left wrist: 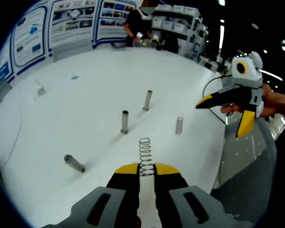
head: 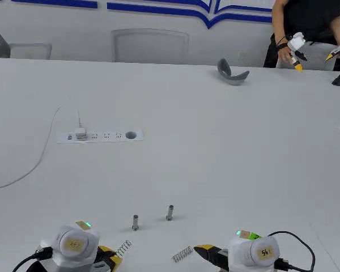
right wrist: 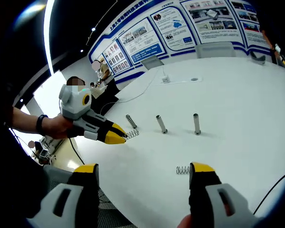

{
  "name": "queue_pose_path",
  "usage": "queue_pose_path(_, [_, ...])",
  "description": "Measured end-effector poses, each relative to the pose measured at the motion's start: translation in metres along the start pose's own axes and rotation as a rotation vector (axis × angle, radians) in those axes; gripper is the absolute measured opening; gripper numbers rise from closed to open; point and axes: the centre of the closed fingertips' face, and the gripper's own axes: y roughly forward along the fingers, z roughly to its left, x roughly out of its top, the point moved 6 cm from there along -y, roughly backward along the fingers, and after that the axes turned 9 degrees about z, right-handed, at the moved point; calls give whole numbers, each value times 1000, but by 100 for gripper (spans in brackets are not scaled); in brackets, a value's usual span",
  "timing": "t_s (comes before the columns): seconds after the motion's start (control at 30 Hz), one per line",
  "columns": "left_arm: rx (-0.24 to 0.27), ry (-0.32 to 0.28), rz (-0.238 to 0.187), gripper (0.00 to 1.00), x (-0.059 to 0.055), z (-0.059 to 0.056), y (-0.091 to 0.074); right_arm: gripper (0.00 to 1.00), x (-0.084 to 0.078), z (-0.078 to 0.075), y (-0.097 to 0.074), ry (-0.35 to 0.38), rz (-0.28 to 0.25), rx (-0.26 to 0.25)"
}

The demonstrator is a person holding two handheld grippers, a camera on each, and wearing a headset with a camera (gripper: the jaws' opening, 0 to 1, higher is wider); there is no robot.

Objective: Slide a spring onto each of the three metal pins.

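Yellow-tipped jaws of the left gripper (left wrist: 145, 167) are clenched on one end of a spring (left wrist: 145, 151), which sticks out forward past the tips at the near left of the desk (left wrist: 85, 95). Ahead of it two pins stand upright and bare: the near pin (left wrist: 125, 122) just beyond the spring's free end, and the far pin (left wrist: 147, 100) farther off to the right. The right gripper (right wrist: 143, 171) hangs at the near right with its jaws released and spread wide, holding nothing; a loose spring (right wrist: 183, 169) lies flat on the desk just beside its tips. The step in hand looks like threading the held spring over the near pin, with no spring seated yet on either pin. To do it well, tip the spring so its bore runs in line with the pin, bring the open end square over the pin top, then lower straight down. A slanted approach would likely catch a coil on the rim or knock the pin over. The grip sits at one end, so the free end may wobble; go slowly, and release only once most coils are over the pin
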Motion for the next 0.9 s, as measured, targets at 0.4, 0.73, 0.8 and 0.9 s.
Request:
queue_pose_path(0.4, [-11,26,-33,10,6,-8,-18,75,10,5,8,-8,-1,60])
queue_pose_path(0.73, [-30,63,-46,10,8,-18,-28,66,20,13,13,2,-18,136])
queue_pose_path(0.8, [-32,77,-46,10,9,-20,-31,65,22,14,14,8,-19,147])
queue_pose_path(0.9, [-35,93,-45,10,9,-22,-32,63,22,16,16,16,-20,162])
